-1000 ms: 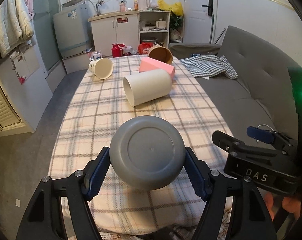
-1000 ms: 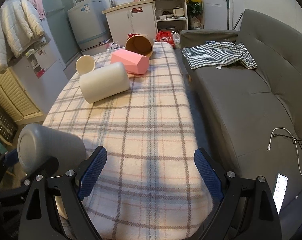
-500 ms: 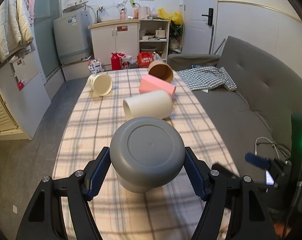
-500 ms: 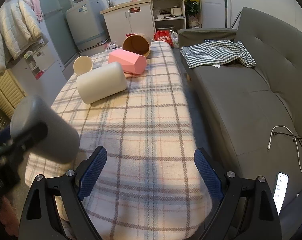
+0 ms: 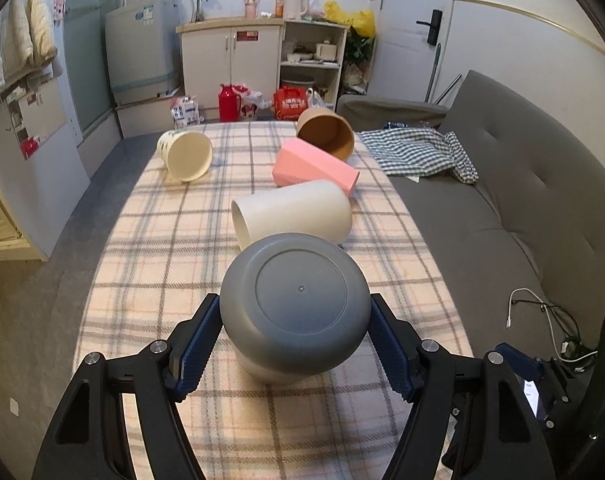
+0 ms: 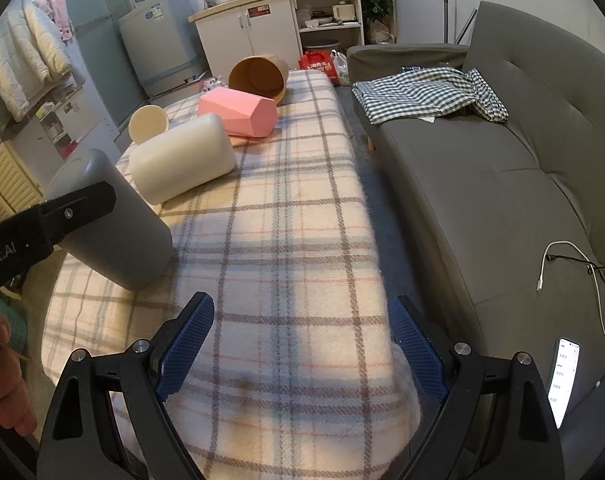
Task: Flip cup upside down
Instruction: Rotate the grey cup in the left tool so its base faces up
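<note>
**Five cups on the checked counter, one in our grip**

Five cups show here. Our left claw (image 5: 294, 344) is closed on the grey cup (image 5: 294, 312), its blue pads pressed to both sides; the cup tilts base-up (mouth toward the cloth) above the near end of the counter (image 5: 150, 248). Our right claw (image 6: 302, 344) hangs wide apart with nothing between its fingers. Beyond lie a white cup (image 5: 292, 216), a pink cup (image 5: 314, 168), a brown cup (image 5: 326, 134) and a cream cup (image 5: 186, 155), all on their sides.
</note>
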